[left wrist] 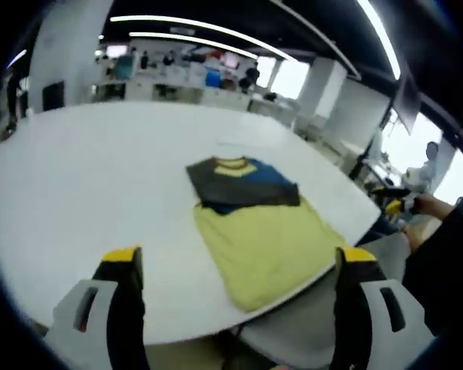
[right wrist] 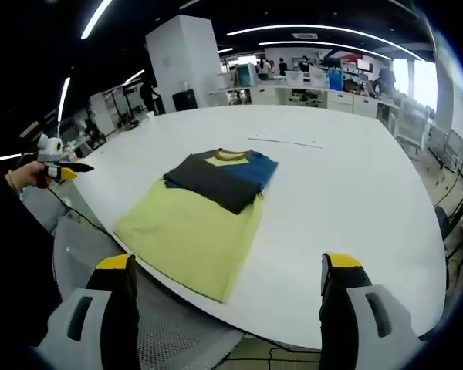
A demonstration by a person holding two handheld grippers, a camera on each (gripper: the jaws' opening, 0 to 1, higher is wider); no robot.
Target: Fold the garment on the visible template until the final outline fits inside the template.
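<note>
We see a large white worktop (left wrist: 85, 177) in an open office, and on it a garment (left wrist: 255, 223), a yellow shirt with dark grey and blue upper parts and a yellow collar. It lies flat near the worktop's near edge, its sleeves folded in over the chest and its yellow hem reaching the rim. No writing or label on it can be read.

In the left gripper view, the left tongs (left wrist: 239, 258) hang with yellow-tipped jaws wide apart, holding nothing, short of the garment. In the right gripper view, the right tongs (right wrist: 235, 266) are likewise spread and empty.

A faint line (right wrist: 285, 142) marks the worktop beyond the collar.
</note>
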